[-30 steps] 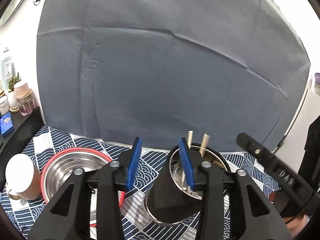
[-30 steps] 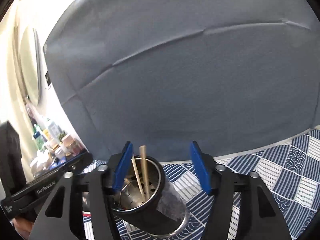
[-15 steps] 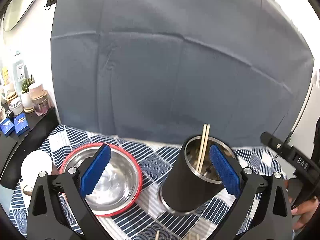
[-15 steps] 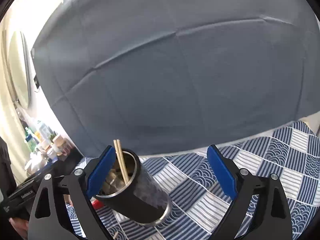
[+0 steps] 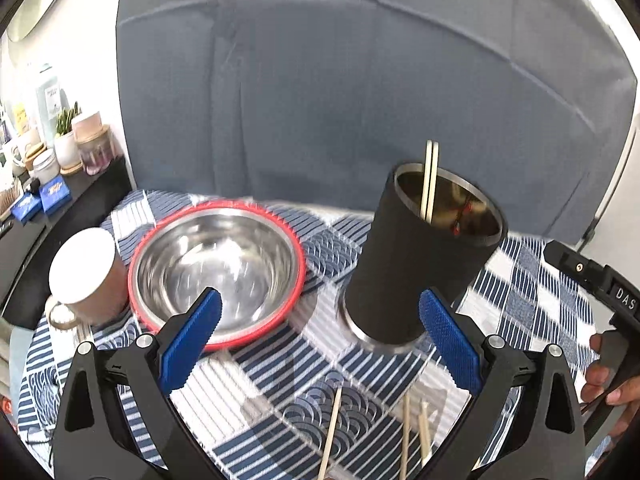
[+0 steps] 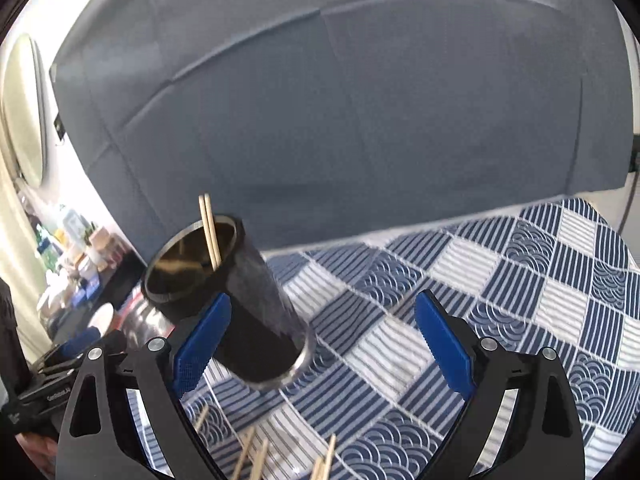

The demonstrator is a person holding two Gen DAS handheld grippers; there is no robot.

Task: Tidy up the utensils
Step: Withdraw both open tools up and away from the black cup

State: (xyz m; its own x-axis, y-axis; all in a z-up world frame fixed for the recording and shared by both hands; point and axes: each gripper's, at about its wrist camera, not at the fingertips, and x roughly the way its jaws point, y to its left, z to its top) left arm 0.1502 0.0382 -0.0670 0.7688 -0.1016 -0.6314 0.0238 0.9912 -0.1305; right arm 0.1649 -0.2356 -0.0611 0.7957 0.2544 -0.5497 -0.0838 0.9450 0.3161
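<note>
Black cylindrical holder (image 5: 416, 264), steel-lined, upright on counter; two chopsticks (image 5: 430, 180) stand inside. Loose chopsticks (image 5: 412, 432) lie nearby. Left gripper (image 5: 320, 344) and right gripper (image 6: 320, 344): fingers wide, empty.

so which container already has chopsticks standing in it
The black cylindrical holder, right of the others: a pair of chopsticks sticks up past its rim. The red-rimmed steel bowl and the mug hold none.
</note>
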